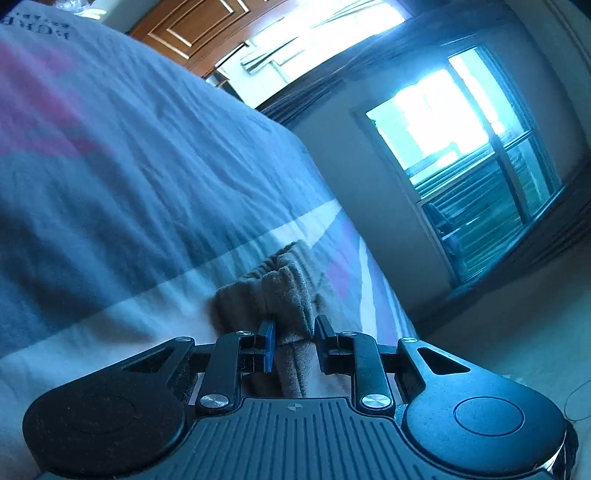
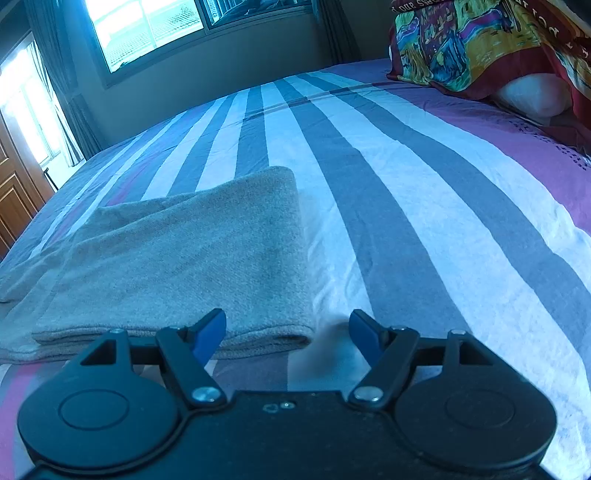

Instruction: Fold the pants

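Bedroom, one bed [image 1: 155,177] with a striped cover in grey, white and pink; camera tilted. Left wrist view: one window [image 1: 465,166] on the far wall, bright, and one wooden door [image 1: 199,26] at top. One gripper in view, the left gripper [image 1: 293,341], jaws narrow, clamped on a bunched fold of the tan pants [image 1: 273,291]. Cloth passes between the two blue pads [image 1: 266,345] and rises in a crumpled ridge just beyond them, lying on a white stripe of the cover.

Right wrist view: same bed [image 2: 406,192], stripes running away from the camera. One window [image 2: 147,26] at top left, one door [image 2: 14,199] at left edge. One patterned pillow [image 2: 476,40] at top right, with one white object [image 2: 532,96] beneath it, not identifiable. Pants [image 2: 177,258] lie flat in a folded stack, several layers showing at the near edge. Right gripper [image 2: 288,332] jaws wide apart, holding nothing; left pad [image 2: 208,338] just in front of the near edge of the stack, right pad over bare cover.
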Demonstrator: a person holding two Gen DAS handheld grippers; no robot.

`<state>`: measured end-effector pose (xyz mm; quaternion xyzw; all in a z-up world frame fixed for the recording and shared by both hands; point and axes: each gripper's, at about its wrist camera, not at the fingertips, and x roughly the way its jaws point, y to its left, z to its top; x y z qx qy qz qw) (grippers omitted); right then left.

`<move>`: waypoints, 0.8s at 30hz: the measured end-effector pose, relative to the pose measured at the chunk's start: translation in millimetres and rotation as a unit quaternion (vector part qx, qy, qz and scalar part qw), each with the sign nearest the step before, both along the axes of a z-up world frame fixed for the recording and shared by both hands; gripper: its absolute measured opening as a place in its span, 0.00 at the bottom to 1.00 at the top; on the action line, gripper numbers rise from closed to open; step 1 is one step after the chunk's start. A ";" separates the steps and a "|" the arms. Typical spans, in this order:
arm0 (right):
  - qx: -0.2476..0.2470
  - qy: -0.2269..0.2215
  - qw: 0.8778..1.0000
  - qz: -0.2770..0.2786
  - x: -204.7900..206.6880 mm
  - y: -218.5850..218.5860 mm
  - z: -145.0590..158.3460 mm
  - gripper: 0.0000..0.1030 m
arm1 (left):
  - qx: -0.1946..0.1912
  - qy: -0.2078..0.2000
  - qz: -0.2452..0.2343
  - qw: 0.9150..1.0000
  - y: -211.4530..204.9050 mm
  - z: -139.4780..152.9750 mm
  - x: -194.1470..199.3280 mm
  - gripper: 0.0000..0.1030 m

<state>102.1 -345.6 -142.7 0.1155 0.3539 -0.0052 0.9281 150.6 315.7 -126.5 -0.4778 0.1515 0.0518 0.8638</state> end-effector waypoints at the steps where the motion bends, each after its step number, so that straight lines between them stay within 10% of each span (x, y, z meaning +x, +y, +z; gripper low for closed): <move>1: 0.000 0.000 1.000 0.000 -0.2 0.0 -0.1 0.71 | -0.003 -0.004 -0.003 1.000 0.5 -0.2 1.4 0.22; 9: -0.004 0.001 1.000 0.001 1.0 2.7 -1.7 0.73 | -0.030 0.019 -0.067 0.997 15.3 -9.2 45.0 0.21; 15: -0.007 0.002 1.000 0.005 -0.3 3.2 -1.3 0.73 | 0.041 -0.138 -0.102 0.984 13.2 47.5 53.2 0.19; 19: -0.006 0.004 1.000 0.003 0.2 5.6 -0.7 0.74 | 0.076 0.074 -0.114 0.988 26.0 -4.0 79.4 0.19; 24: -0.003 0.005 1.000 0.007 0.8 3.6 -2.0 0.75 | 0.065 0.063 -0.106 0.990 28.5 -6.1 67.6 0.24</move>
